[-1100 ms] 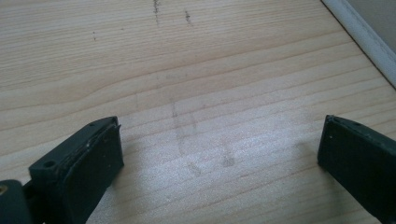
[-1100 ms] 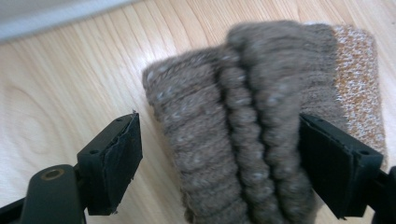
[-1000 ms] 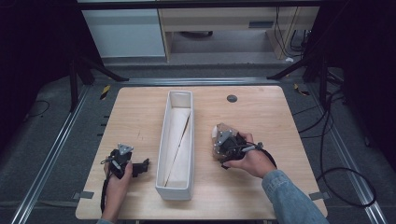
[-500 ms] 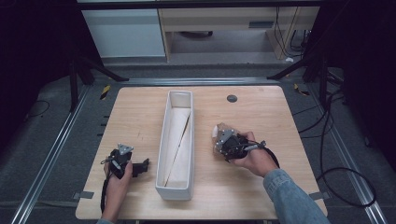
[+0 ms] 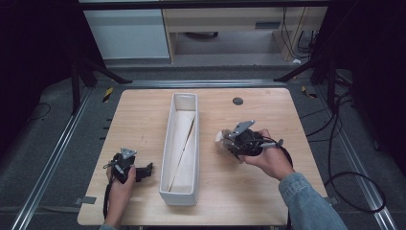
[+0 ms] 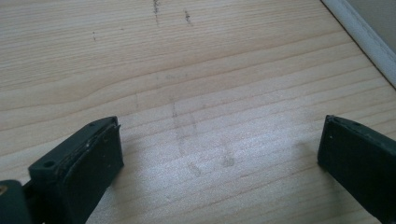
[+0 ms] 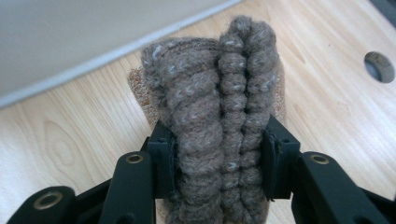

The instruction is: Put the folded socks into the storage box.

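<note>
From above, a person is sitting at a pale wooden table (image 5: 143, 115) with a long white tray (image 5: 183, 143) lying lengthwise down its middle. The left hand (image 5: 119, 184) is holding the left gripper (image 5: 146, 170) low on the table, just beside the tray's left wall, jaws pointing toward it. The right hand (image 5: 268, 155) is gripping the right gripper (image 5: 225, 143) to the right of the tray, and a brownish knitted bundle (image 5: 221, 142) is showing at its tip, near the tray but apart from it. A small dark round hole (image 5: 238, 101) is sitting in the tabletop toward the far right.

In the left gripper view, the two black jaws are standing wide apart over bare wood grain with nothing between them, and the tray's white edge (image 6: 359, 35) is crossing the upper right corner.

In the right gripper view, the right gripper (image 7: 219, 168) is clamping the knitted bundle (image 7: 219, 102), a folded grey-brown woollen piece with ribbed rolls, squeezed between both jaws and rising beyond them. The tray's white wall (image 7: 93, 37) is running behind it at upper left, and the round hole (image 7: 379, 66) is lying at the right edge
</note>
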The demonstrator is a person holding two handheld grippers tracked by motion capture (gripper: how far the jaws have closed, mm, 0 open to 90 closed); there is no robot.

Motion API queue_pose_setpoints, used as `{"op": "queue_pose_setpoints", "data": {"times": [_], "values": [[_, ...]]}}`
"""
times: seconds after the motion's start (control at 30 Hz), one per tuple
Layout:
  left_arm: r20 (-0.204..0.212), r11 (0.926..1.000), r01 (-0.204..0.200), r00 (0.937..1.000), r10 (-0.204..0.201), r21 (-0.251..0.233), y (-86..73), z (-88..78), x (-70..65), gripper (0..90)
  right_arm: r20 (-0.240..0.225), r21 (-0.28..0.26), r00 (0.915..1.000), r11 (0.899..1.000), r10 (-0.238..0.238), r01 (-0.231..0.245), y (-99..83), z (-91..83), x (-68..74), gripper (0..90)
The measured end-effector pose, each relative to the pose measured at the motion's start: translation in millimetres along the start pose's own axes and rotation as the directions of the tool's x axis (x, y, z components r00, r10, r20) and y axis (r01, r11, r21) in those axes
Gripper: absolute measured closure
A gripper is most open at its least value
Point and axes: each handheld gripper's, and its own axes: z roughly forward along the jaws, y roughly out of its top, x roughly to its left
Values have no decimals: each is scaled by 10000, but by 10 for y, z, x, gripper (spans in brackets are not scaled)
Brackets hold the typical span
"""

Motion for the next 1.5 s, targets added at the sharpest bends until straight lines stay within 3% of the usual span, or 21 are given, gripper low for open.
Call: {"op": "queue_pose_setpoints", "data": {"times": [0.2,0.63,1.2,1.5], "values": [[2,10000,-4,10000,4,2,0,0,0,0,-156,-381,9996,9990,241,-247,110,-177,32,560],[-4,10000,16,10000,-16,-19,0,1,-1,0,-419,-797,9991,9968,-90,56,553,-573,141,557],[-25,10000,-11,10000,11,-41,0,1,-3,0,-491,-1084,9984,9938,-292,237,889,-812,229,559],[-24,10000,-10,10000,10,-38,0,1,-3,0,-735,-1181,9959,9921,-520,431,1072,-800,354,559]]}}
